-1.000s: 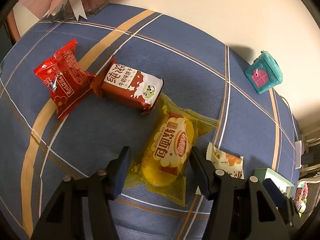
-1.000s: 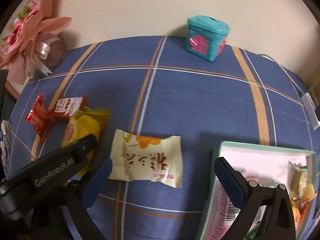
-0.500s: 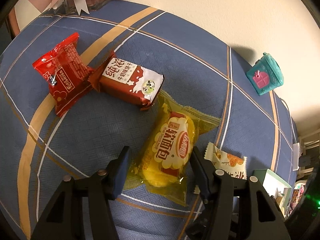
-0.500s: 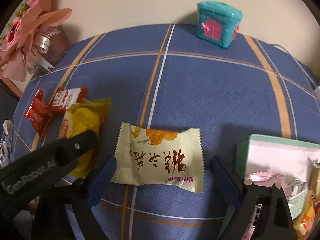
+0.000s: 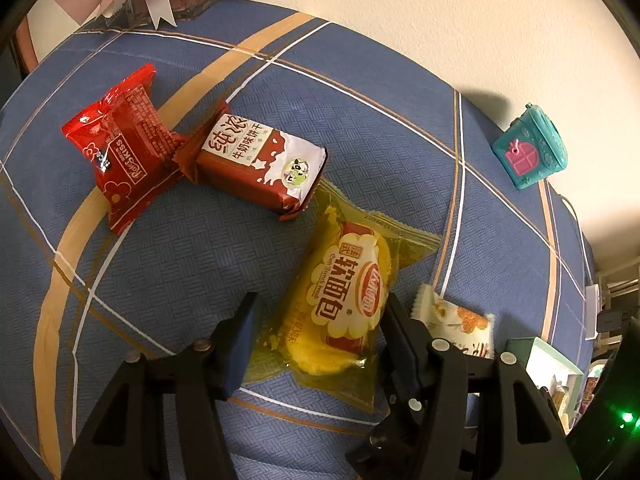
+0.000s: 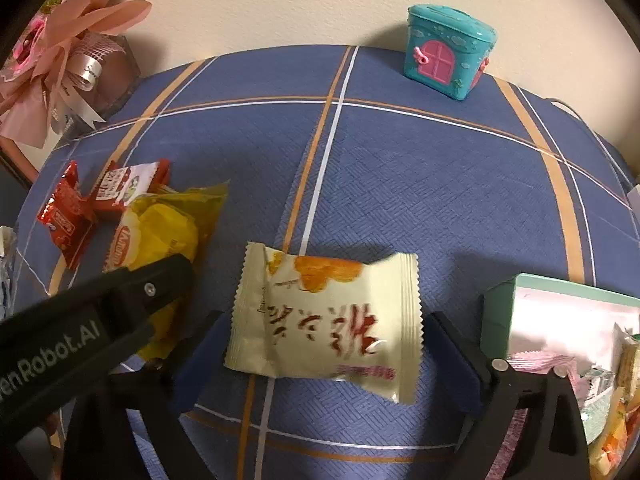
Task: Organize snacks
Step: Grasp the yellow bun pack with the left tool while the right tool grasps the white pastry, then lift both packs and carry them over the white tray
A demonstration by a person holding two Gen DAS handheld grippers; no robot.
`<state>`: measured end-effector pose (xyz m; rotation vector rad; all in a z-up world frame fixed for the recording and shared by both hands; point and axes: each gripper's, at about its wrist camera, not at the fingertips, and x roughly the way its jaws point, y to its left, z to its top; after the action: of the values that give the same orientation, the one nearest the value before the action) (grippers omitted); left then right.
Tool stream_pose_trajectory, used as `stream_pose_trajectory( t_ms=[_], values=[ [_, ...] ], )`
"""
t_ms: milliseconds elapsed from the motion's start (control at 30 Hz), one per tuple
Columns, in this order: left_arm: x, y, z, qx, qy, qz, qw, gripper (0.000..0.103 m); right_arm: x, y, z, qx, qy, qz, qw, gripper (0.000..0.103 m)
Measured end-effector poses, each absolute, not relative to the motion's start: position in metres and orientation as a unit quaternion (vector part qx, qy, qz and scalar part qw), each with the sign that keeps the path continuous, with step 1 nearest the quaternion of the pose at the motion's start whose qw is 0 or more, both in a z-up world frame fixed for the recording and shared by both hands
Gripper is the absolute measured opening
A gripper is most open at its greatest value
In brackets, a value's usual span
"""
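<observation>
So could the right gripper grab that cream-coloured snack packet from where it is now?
Probably yes. The right gripper points down over the cream snack packet, a finger on either side, jaws opening and not pressing it. Nothing lies on top. The left gripper and the mint-green box sit close by.

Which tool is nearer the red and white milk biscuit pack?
Left. The left tool straddles the yellow bread packet right beside the biscuit pack; the right tool, jaws opening, straddles the cream snack packet farther away.
</observation>
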<state>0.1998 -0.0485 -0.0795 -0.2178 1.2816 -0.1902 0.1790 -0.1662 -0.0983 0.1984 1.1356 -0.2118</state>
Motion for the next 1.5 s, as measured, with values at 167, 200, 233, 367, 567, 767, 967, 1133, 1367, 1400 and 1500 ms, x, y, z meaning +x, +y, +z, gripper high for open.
stream_pose_trajectory(
  t_ms=[167, 200, 233, 367, 567, 767, 967, 1133, 1367, 1400, 1500],
  values=[
    [0.200, -0.048, -0.079, -0.102, 0.596, -0.085, 0.792, 0.062, 0.178, -0.166, -0.098, 0.092, 0.533, -0.105, 0.834, 0.100],
    [0.200, -0.048, -0.079, -0.100, 0.596, -0.085, 0.792, 0.063, 0.178, -0.166, -0.099, 0.092, 0.533, -0.105, 0.834, 0.100],
    [0.199, -0.049, -0.079, -0.099, 0.596, -0.084, 0.792, 0.063, 0.178, -0.166, -0.098, 0.092, 0.534, -0.106, 0.834, 0.099],
    [0.200, -0.052, -0.079, -0.096, 0.597, -0.081, 0.792, 0.063, 0.176, -0.170, -0.094, 0.101, 0.530, -0.115, 0.834, 0.090],
    [0.201, -0.054, -0.079, -0.095, 0.598, -0.081, 0.791, 0.064, 0.174, -0.180, -0.087, 0.127, 0.523, -0.112, 0.835, 0.080],
    [0.201, -0.058, -0.078, -0.091, 0.599, -0.084, 0.791, 0.064, 0.173, -0.181, -0.083, 0.129, 0.523, -0.109, 0.835, 0.070],
    [0.201, -0.063, -0.074, -0.084, 0.594, -0.092, 0.795, 0.061, 0.172, -0.188, -0.079, 0.146, 0.525, -0.110, 0.831, 0.058],
    [0.201, -0.072, -0.069, -0.078, 0.587, -0.100, 0.799, 0.048, 0.174, -0.190, -0.080, 0.149, 0.527, -0.110, 0.829, 0.058],
    [0.200, -0.077, -0.064, -0.078, 0.580, -0.104, 0.804, 0.044, 0.175, -0.192, -0.078, 0.158, 0.531, -0.108, 0.826, 0.058],
    [0.200, -0.077, -0.062, -0.079, 0.578, -0.105, 0.806, 0.044, 0.174, -0.193, -0.077, 0.159, 0.530, -0.107, 0.826, 0.058],
    [0.200, -0.078, -0.056, -0.081, 0.571, -0.109, 0.810, 0.044, 0.174, -0.195, -0.072, 0.162, 0.528, -0.106, 0.827, 0.058]
  ],
)
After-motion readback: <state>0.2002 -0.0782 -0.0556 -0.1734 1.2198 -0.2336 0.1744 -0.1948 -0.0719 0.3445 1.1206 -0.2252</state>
